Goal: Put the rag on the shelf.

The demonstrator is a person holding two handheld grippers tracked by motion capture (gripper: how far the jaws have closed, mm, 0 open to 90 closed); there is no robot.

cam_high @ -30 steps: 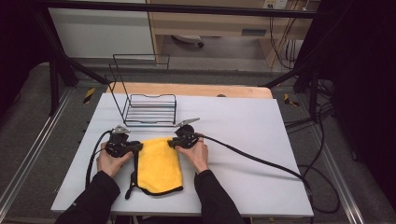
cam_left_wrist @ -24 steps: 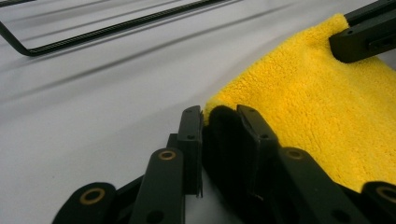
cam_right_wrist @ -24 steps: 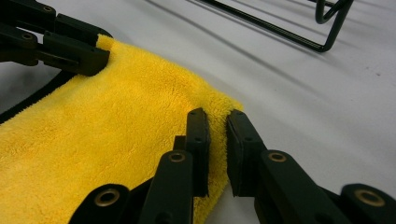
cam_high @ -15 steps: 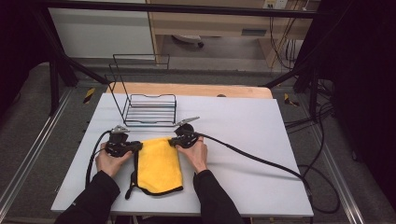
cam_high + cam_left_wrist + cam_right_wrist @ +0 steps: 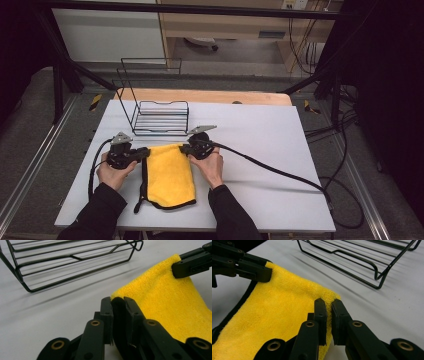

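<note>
Yellow microfibre cloth (image 5: 170, 175), black-edged, lies flat on white bench (image 5: 280, 150), just in front of wire rack (image 5: 160, 117).

Left tool (image 5: 144, 152) clamped on far-left corner; jaws have just been closing, cloth between them. Right tool (image 5: 184, 148) clamped on far-right corner, likewise just closed.

Cloth soft, light, limp: will sag and drape when lifted. Plush pile grips well. Corners best hold; whether folded double, hard to tell.
</note>
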